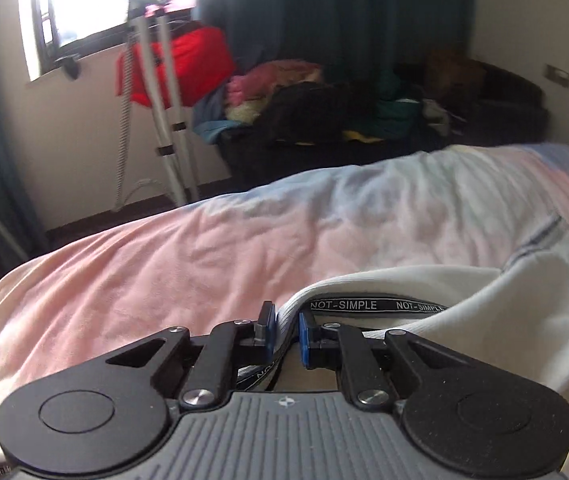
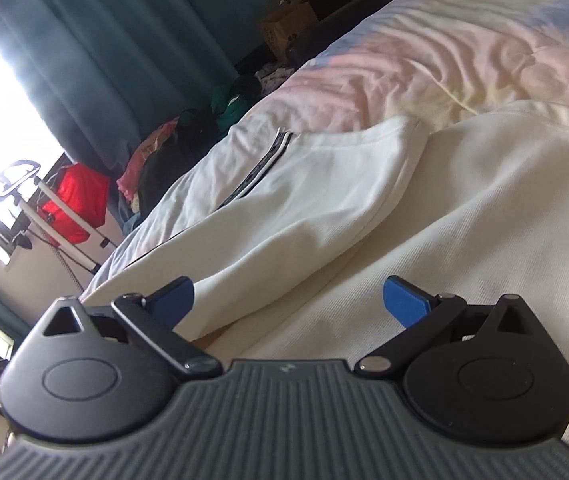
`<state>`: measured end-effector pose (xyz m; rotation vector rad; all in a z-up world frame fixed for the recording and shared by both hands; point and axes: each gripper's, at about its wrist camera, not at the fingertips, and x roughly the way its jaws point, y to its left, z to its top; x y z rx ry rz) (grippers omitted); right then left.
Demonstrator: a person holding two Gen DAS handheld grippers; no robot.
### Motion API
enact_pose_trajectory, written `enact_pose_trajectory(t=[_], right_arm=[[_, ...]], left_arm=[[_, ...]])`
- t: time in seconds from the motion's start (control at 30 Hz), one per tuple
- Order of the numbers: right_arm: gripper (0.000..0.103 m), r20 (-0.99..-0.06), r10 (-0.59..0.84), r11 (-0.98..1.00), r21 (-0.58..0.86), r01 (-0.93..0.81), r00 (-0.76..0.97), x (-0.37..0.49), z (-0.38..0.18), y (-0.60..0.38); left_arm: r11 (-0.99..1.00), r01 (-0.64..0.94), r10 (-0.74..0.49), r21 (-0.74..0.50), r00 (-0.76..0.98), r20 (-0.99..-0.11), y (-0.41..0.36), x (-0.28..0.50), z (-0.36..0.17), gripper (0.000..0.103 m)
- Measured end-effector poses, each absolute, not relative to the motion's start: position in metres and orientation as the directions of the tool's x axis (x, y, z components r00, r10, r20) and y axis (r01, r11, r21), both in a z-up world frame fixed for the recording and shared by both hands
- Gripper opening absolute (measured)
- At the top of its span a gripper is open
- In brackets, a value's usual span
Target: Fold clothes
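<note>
A white garment (image 1: 504, 320) with a black "NOT-SIMPLE" band inside its ribbed collar lies on the pink and blue bedspread (image 1: 204, 248). My left gripper (image 1: 286, 330) is shut on the collar edge, which passes between its blue pads. In the right wrist view the same white garment (image 2: 424, 220) spreads over the bed, with a black striped trim (image 2: 260, 172) on the far part. My right gripper (image 2: 288, 300) is open and empty, its blue fingers just above the white cloth.
A dark sofa piled with mixed clothes (image 1: 324, 112) stands beyond the bed. A red bag (image 1: 180, 68) and a white metal stand (image 1: 164, 100) are by the window. Dark green curtains (image 2: 124, 60) hang behind. A cardboard box (image 2: 284, 24) sits at the back.
</note>
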<state>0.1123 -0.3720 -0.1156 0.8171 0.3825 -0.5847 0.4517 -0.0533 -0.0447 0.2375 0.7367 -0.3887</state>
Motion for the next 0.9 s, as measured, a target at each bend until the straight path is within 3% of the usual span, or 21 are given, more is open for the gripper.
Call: enact_pose_trajectory(t=[0.13,0.2,0.27,0.33,0.43,0.5,0.7,0.77,0.83,0.9], right_arm=[[0.103,-0.538,-0.347,0.518,0.573,0.635,0.768,0.113,-0.119,-0.38],[0.103,-0.544,-0.341,0.518,0.571,0.637,0.766,0.115,-0.122,-0.382],[0.103,-0.546,-0.328,0.521,0.576,0.63,0.771,0.117,-0.124,-0.384],[0.103,-0.54,-0.322,0.522,0.584,0.622,0.778,0.118,-0.124,-0.386],[0.103,-0.531,-0.308,0.504,0.612,0.609,0.789,0.116,-0.126,-0.391],[0.103,-0.529,-0.299,0.49,0.629,0.604,0.794,0.114,-0.127,-0.394],[0.101,-0.537,-0.284,0.473,0.643,0.603,0.795,0.109,-0.134,-0.406],[0.103,-0.539,-0.26,0.447,0.668,0.594,0.801,0.11,-0.14,-0.415],[0.103,-0.538,-0.205,0.389,0.722,0.572,0.818,0.113,-0.15,-0.426],[0.103,-0.51,-0.139,0.339,0.781,0.525,0.849,0.119,-0.159,-0.439]], left_arm=[[0.908,0.36,-0.094,0.213,0.671,-0.735,-0.082,0.468,-0.076,0.014],[0.901,0.355,-0.07,0.251,0.688,-0.722,-0.087,0.458,-0.086,0.015],[0.908,0.352,-0.096,0.229,0.706,-0.702,-0.079,0.442,-0.083,0.032],[0.928,0.342,-0.159,0.145,0.719,-0.677,-0.059,0.417,-0.072,0.063],[0.952,0.301,-0.21,0.045,0.757,-0.619,-0.02,0.358,-0.052,0.079],[0.97,0.244,-0.199,-0.005,0.782,-0.591,0.011,0.313,-0.044,0.084],[0.933,0.011,-0.237,-0.359,0.77,-0.593,0.107,0.217,-0.067,0.085],[0.934,0.019,-0.238,-0.357,0.779,-0.581,0.11,0.211,-0.061,0.085],[0.883,0.042,-0.329,-0.468,0.765,-0.553,0.112,0.218,-0.06,0.091],[0.713,0.048,-0.501,-0.699,0.733,-0.461,0.123,0.231,-0.076,0.092]])
